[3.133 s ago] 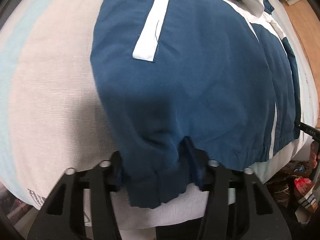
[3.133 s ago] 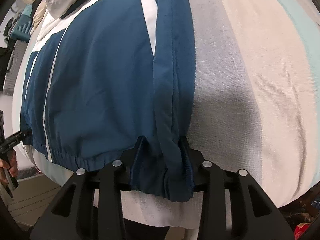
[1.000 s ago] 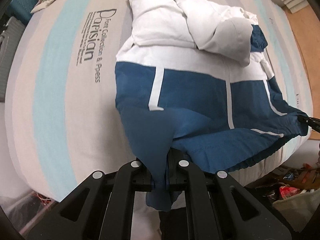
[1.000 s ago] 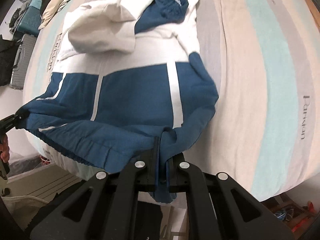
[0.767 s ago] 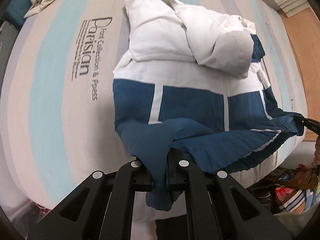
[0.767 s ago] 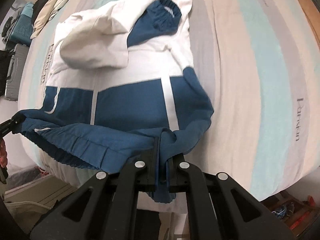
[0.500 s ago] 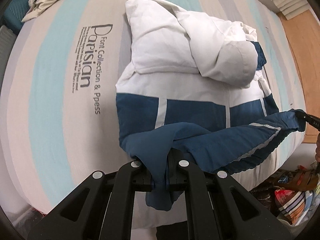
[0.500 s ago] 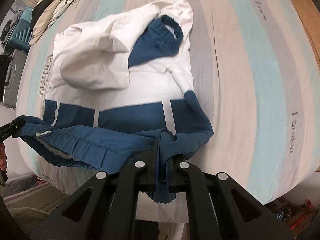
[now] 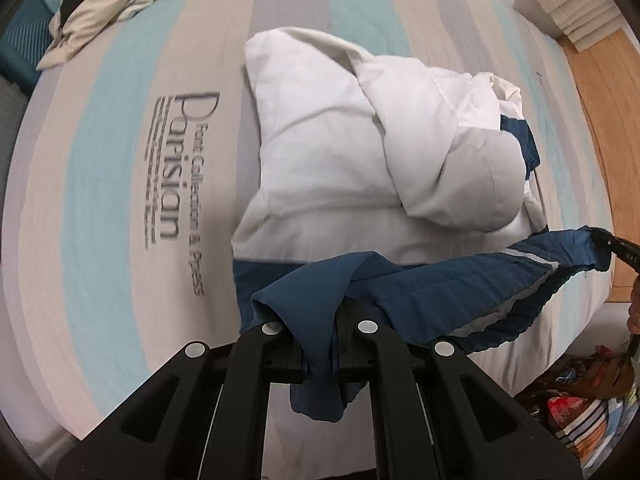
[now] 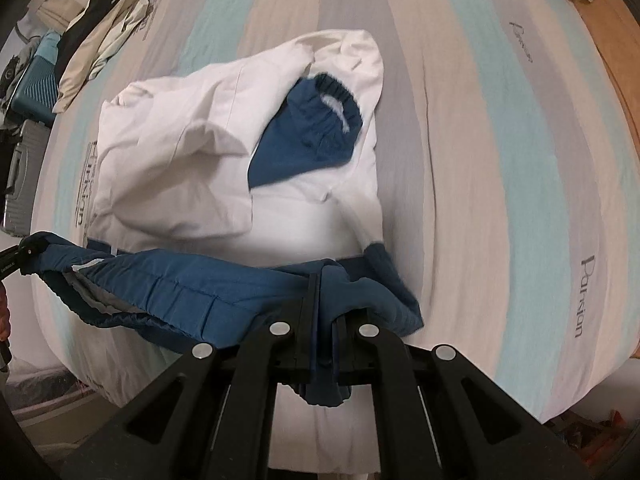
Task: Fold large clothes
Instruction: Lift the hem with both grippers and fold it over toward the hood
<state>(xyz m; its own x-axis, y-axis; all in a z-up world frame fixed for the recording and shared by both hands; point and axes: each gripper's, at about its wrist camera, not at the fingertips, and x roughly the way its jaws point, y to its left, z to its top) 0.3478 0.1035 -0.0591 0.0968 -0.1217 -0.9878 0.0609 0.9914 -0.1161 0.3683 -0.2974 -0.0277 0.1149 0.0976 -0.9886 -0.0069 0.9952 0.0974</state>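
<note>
Blue and white jacket (image 9: 344,168) on a striped bed (image 9: 100,184), white top part flat, a blue sleeve cuff (image 10: 320,120) lying on the white. Blue bottom hem (image 9: 460,280) lifted off the bed, stretched between two grippers. Left gripper (image 9: 322,356) fingers (image 9: 280,354) pressed together, clamped on one blue corner of the hem. Right gripper (image 10: 322,360) fingers (image 10: 298,344) pressed together too, clamped on the other blue corner. Other clothes (image 10: 100,16) in a pile at the far corner of the bed. Grey suitcase (image 10: 22,176) and blue case (image 10: 36,84) on the floor beside the bed, both shut, insides hidden.
</note>
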